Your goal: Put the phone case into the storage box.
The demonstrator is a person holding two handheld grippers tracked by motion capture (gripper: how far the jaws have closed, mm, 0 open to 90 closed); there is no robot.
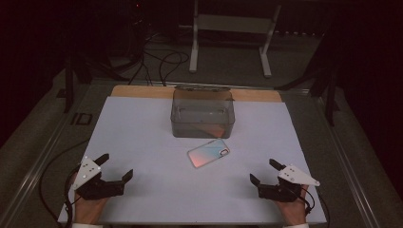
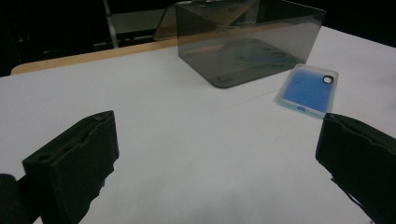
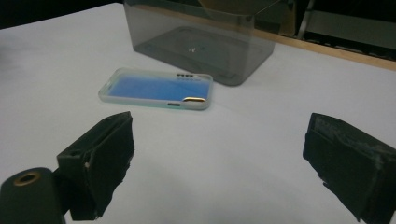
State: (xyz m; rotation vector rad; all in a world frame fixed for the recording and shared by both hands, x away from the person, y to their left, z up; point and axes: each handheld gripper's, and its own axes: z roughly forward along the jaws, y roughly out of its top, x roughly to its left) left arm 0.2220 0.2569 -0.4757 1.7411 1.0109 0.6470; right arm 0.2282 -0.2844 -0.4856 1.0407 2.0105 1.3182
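High view: left gripper (image 1: 115, 167) low at the near left of the counter (image 1: 142, 142), jaws spread apart, nothing between them. Right gripper (image 1: 264, 172) at the near right, jaws also apart and empty. Both rest on or just above the white sheet, a hand behind each. Phone case (image 1: 208, 153) lies flat near the middle of the counter, between the two grippers but farther out, well apart from both. Smoky clear plastic box (image 1: 203, 114) stands just behind the case, close to it, no contact visible.

Left gripper view: two black jaws wide apart at the bottom, bare white counter (image 2: 187, 140) between. Phone case (image 2: 308, 89) lies ahead toward the right, blue inside, camera cutout at its far corner. Plastic box (image 2: 247, 44) just beyond it.

Right gripper view: jaws wide apart, empty. Phone case (image 3: 156, 88) ahead toward the left, flat, long side facing the gripper. Plastic box (image 3: 201, 39) right behind it.
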